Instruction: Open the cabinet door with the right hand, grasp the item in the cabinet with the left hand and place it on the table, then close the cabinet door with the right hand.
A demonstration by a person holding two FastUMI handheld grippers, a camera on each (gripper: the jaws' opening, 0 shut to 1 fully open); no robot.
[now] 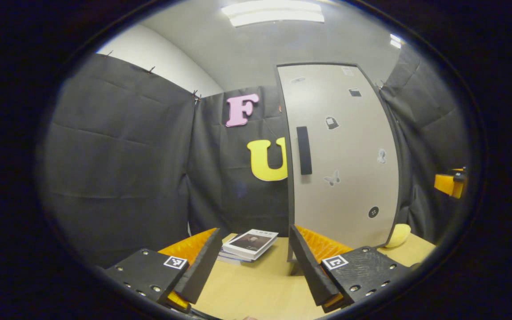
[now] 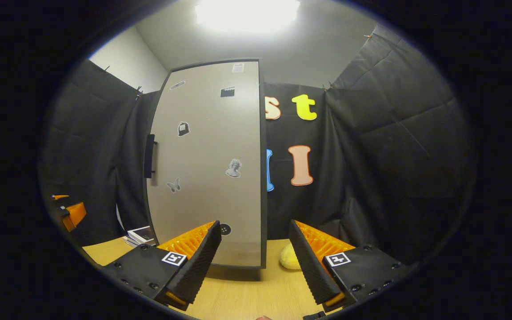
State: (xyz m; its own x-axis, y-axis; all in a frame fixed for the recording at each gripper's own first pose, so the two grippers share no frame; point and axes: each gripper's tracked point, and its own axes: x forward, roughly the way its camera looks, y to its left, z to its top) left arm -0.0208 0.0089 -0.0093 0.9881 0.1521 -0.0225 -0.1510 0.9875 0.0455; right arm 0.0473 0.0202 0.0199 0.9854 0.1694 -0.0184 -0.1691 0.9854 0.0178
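A tall grey cabinet (image 1: 340,155) stands on the wooden table (image 1: 256,284) with its door closed. Its black vertical handle (image 1: 303,150) sits near the door's left edge; in the right gripper view the cabinet (image 2: 211,164) and its handle (image 2: 150,155) appear ahead and to the left. My left gripper (image 1: 254,262) is open above the table, short of the cabinet, with nothing between its fingers. My right gripper (image 2: 254,258) is open too, in front of the cabinet's lower right corner. The other gripper (image 1: 450,183) shows at the right edge of the left view.
A small stack of books (image 1: 249,244) lies on the table left of the cabinet, seen also as books (image 2: 139,234) in the right gripper view. A pale yellow rounded object (image 2: 290,258) rests on the table by the cabinet's right side. Black cloth walls close in the booth.
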